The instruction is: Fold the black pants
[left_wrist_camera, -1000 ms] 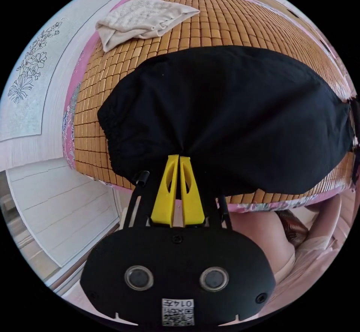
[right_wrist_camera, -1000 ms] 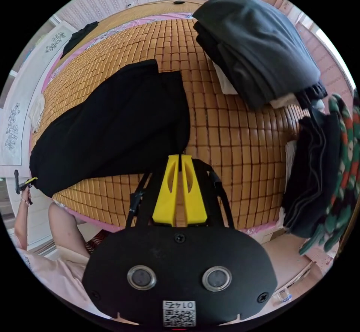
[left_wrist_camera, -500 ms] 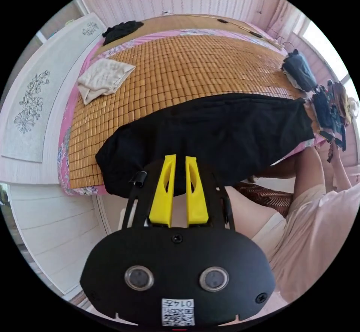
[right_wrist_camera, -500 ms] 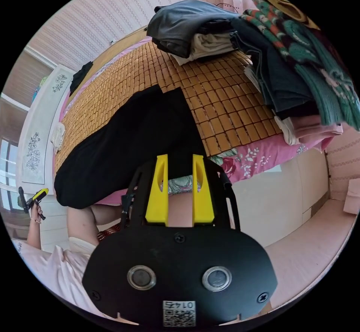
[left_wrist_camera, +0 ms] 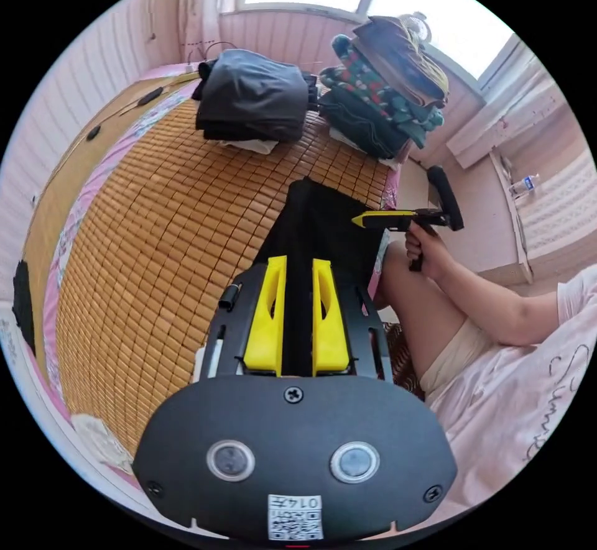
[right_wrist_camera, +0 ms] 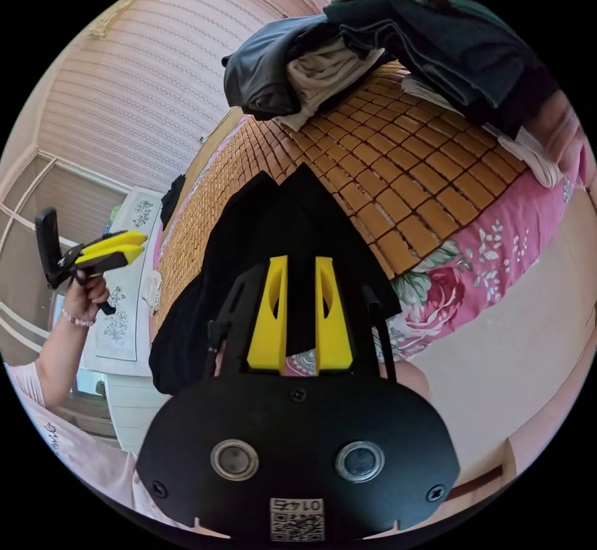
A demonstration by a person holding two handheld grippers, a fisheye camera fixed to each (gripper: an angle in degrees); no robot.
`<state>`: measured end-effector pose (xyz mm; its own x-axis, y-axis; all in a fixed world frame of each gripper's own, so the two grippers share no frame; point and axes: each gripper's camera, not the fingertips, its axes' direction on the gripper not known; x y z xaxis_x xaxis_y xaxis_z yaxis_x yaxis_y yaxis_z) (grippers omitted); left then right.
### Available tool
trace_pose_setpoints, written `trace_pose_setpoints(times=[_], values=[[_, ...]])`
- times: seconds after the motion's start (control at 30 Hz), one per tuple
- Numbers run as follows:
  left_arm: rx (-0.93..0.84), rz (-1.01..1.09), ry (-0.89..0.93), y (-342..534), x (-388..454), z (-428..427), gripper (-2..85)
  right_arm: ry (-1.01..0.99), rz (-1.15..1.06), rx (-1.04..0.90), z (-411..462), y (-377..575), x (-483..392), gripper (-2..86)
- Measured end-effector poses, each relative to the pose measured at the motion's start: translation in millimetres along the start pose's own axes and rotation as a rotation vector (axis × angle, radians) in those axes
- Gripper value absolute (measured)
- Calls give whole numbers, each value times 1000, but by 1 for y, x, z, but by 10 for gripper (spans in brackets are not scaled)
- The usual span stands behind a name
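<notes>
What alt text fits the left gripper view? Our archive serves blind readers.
The left gripper hangs open over black pants lying on a bamboo mat. Beside the pants, a person's hand holds the right gripper. Folded clothes are piled at the mat's far edge.

A bed (left_wrist_camera: 155, 214) carries everything — it is covered by a tan bamboo-tile mat (right_wrist_camera: 398, 171) over a pink floral sheet (right_wrist_camera: 472, 276) that shows along the edge. The black pants (right_wrist_camera: 273, 245) lie on the mat near that edge. Farther along sit a dark grey folded pile (left_wrist_camera: 252, 93) and a stack of mixed clothes (left_wrist_camera: 379, 99) — side by side, and a small black garment (right_wrist_camera: 172, 197) lies at the far corner.
</notes>
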<state>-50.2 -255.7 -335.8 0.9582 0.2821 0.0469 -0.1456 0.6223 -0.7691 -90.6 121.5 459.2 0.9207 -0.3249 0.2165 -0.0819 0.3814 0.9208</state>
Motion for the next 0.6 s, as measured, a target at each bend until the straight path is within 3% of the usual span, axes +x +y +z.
trace_pose_setpoints(times=[0.07,0.23,0.37,0.43,0.6], values=[[-50,102,-64,-75,30,46,78,-39,-2,59,-20,7,16,74],[-247,265,-214,-169,78,157,91,-133,-4,124,-49,18,47,81],[-366,291,-278,-196,92,218,6,-184,-2,187,-74,26,75,89],[-344,305,-289,-199,100,217,-4,-211,3,229,-87,31,87,96],[-180,428,-112,-184,130,142,-9,-383,6,336,-122,48,124,138]])
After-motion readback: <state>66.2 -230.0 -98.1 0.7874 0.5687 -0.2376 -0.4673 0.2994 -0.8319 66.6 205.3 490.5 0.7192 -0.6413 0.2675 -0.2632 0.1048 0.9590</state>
